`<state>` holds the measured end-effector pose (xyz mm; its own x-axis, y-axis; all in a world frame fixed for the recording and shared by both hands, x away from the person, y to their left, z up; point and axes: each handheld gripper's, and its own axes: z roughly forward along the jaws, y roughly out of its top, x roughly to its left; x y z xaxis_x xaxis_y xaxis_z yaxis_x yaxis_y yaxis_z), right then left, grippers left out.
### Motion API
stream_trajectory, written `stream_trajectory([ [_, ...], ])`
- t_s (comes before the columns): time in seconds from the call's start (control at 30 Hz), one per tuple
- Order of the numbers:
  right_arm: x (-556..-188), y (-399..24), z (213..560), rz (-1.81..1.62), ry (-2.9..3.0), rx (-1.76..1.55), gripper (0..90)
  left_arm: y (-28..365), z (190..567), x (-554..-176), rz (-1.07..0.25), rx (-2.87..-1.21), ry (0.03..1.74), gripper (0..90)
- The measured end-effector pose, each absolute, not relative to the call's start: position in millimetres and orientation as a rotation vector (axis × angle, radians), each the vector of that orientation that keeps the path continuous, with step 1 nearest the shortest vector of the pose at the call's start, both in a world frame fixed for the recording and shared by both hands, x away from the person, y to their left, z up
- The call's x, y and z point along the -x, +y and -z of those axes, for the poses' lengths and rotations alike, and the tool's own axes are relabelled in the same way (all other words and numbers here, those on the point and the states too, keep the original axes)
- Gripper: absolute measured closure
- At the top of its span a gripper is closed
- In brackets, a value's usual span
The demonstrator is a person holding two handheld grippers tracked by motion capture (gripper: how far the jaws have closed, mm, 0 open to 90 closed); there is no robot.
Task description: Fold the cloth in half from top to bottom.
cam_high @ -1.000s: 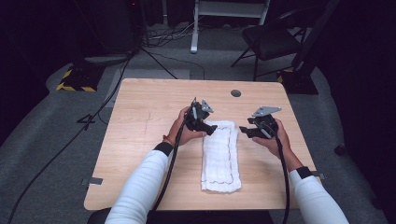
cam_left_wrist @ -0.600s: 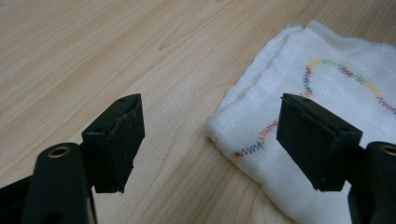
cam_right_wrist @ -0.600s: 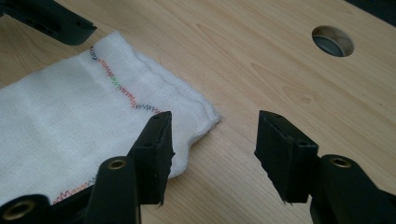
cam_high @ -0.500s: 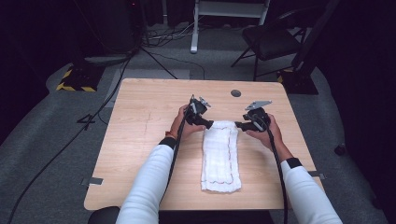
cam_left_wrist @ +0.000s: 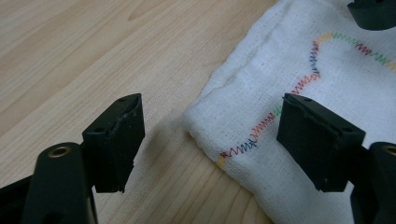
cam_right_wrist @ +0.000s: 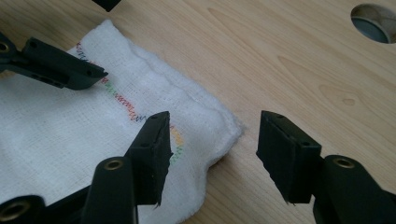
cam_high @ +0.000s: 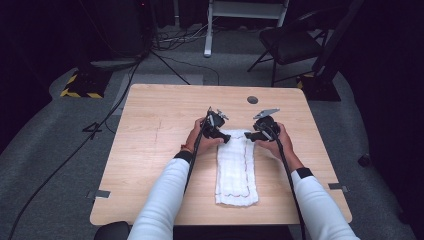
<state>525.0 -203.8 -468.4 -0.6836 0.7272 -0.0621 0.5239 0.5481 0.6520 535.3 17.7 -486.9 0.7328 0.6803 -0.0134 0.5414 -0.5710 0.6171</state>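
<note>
Folded white cloth [cam_high: 236,167] lies flat on the wooden table [cam_high: 150,150], long side running toward the person. Left gripper [cam_left_wrist: 210,140] straddles the far left corner, jaws apart: one over bare wood, the other over the stitched hem, neither pinching. Right gripper [cam_right_wrist: 212,154] likewise wide at the far right corner, nothing clamped. A round hole [cam_right_wrist: 376,21] sits beyond it.

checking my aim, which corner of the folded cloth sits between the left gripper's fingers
The far left corner of the cloth: the left gripper straddles it, open.
</note>
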Motion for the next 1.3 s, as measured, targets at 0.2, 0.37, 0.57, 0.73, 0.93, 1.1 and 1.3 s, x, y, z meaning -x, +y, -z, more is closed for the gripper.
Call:
stream_trajectory([
  [0.2,-531.9,-204.9,477.8,-0.869,2.462,-1.083,43.8,21.9,493.5,-538.7,-0.243,-2.269,0.938,20.8],
  [0.37,-537.3,-203.2,483.2,-0.864,2.481,-1.097,42.0,25.2,495.8,-537.3,-0.256,-2.258,0.897,22.3],
  [0.57,-540.0,-201.3,485.3,-0.901,2.501,-1.113,48.0,25.9,494.3,-536.5,-0.237,-2.266,0.858,32.1],
  [0.73,-540.5,-203.5,485.7,-0.950,2.534,-1.108,59.6,27.3,492.3,-536.3,-0.193,-2.273,0.815,52.1],
  [0.93,-539.1,-203.3,485.8,-1.006,2.570,-1.126,77.3,29.0,491.8,-539.0,-0.119,-2.263,0.805,72.3],
  [1.1,-537.3,-199.0,483.9,-0.966,2.553,-1.076,82.9,25.8,489.9,-540.9,-0.147,-2.274,0.809,78.9],
  [1.3,-536.7,-198.5,479.2,-0.963,2.487,-1.052,84.2,23.4,487.6,-543.3,-0.201,-2.257,0.830,82.0],
])
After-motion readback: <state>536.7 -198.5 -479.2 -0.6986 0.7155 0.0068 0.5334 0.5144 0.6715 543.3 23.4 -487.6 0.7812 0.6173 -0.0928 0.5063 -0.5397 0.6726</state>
